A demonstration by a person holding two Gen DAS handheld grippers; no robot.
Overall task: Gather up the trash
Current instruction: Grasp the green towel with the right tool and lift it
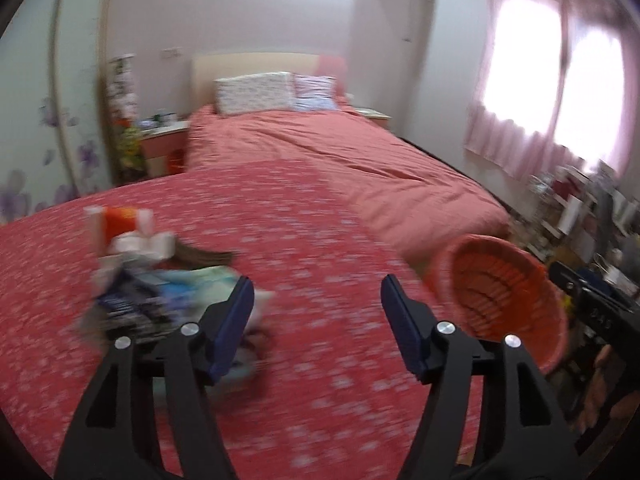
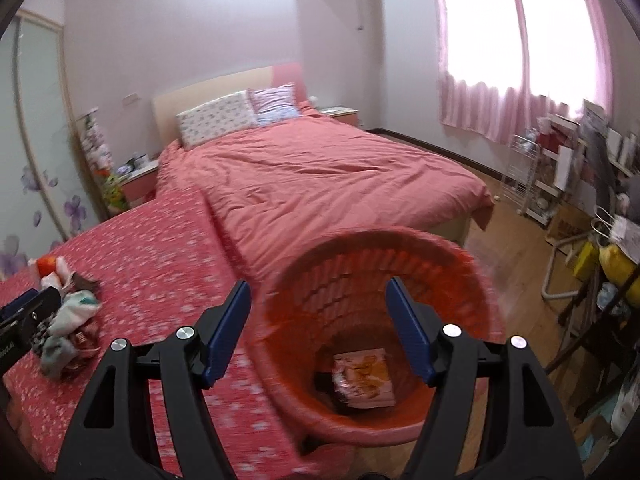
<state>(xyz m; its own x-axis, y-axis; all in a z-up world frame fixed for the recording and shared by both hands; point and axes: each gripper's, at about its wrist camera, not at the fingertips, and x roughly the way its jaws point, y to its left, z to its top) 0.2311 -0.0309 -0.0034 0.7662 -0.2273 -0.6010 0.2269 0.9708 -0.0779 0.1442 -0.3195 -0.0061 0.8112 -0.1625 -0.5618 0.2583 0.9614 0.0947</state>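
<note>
Both grippers, left gripper and right gripper, have jaws apart with nothing in them. Orange basket off the bed's right edge tilts, mouth facing up; flat packet inside. Trash pile near the left edge.

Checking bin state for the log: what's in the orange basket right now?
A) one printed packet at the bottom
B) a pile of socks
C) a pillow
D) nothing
A: the right wrist view looks down into the orange basket, and a single printed packet lies on its floor.
</note>
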